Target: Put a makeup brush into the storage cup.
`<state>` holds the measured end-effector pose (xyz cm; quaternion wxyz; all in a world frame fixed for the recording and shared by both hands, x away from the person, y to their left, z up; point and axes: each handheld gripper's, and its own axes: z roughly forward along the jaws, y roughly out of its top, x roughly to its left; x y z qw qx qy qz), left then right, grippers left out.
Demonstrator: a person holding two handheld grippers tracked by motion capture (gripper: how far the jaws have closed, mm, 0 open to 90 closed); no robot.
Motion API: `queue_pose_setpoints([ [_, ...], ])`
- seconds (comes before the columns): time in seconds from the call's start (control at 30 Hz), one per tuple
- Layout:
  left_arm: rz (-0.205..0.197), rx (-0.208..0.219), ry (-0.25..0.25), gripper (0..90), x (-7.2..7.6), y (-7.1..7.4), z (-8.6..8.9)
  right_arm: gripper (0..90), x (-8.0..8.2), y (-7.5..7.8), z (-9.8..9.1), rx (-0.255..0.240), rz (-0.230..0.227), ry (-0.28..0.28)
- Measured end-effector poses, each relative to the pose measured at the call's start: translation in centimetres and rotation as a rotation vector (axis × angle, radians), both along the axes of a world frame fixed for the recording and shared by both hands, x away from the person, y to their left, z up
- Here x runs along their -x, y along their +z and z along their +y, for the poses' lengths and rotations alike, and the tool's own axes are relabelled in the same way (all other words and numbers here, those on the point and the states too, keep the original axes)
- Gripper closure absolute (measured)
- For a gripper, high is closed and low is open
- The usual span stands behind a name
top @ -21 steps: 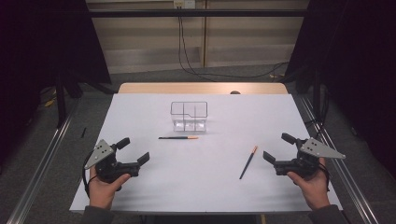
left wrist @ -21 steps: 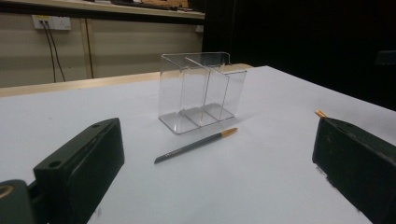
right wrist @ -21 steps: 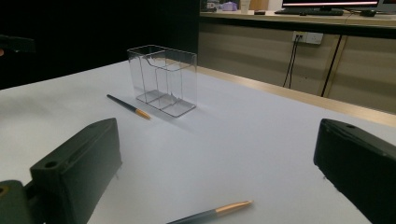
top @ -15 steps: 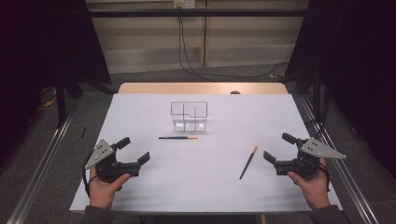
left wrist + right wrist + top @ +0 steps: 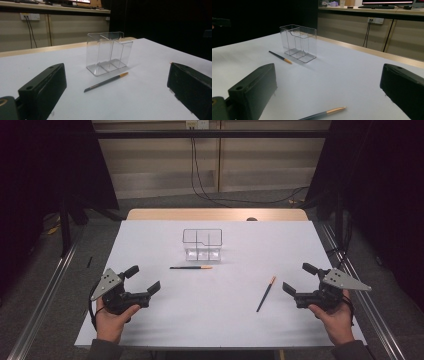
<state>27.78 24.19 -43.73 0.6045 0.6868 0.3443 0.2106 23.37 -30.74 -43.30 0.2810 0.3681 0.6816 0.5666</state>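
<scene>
Both the left gripper point(image 5: 142, 280) and right gripper point(image 5: 299, 277) are spread and empty; with 2 pens point(image 5: 191, 267) point(image 5: 266, 293) lying flat on the counter point(image 5: 240, 330) at 6 and 4 o'clock of the clear holder point(image 5: 202, 245), a pinch could roll one away.

Bottom edge of the right gripper view cuts off the near pen point(image 5: 323, 113), its dark barrel running out of frame. Lettering on the far pen point(image 5: 106, 82) in the left gripper view is too small to read. Both forearms leave the high view's bottom edge below the hands point(image 5: 112, 320).
</scene>
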Motion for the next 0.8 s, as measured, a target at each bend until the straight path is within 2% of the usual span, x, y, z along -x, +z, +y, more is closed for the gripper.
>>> queue_pose_setpoints([
  [0.1, -0.008, -0.009, 0.006, 2.0, -0.2, 0.0, 0.1, 0.5, 0.0, 0.0, 0.0, 0.003, 0.002, -0.001],
  [0.17, -0.004, 0.007, 0.007, 2.0, -0.4, 0.0, 0.0, 0.5, 0.0, 0.0, 0.0, 0.002, 0.003, 0.0],
  [0.37, -0.006, 0.002, 0.019, 2.0, -0.7, -0.1, -0.3, 0.5, 0.0, 0.0, 0.0, -0.003, 0.001, 0.0],
  [0.5, -0.007, 0.018, 0.009, 2.4, -1.1, 0.0, -0.7, 0.5, 0.0, -0.1, -0.1, -0.001, 0.002, -0.003],
  [0.8, -0.005, 0.018, -0.002, 2.4, -2.1, -0.1, -1.4, 0.5, 0.1, -0.1, -0.2, -0.001, 0.006, -0.011],
])
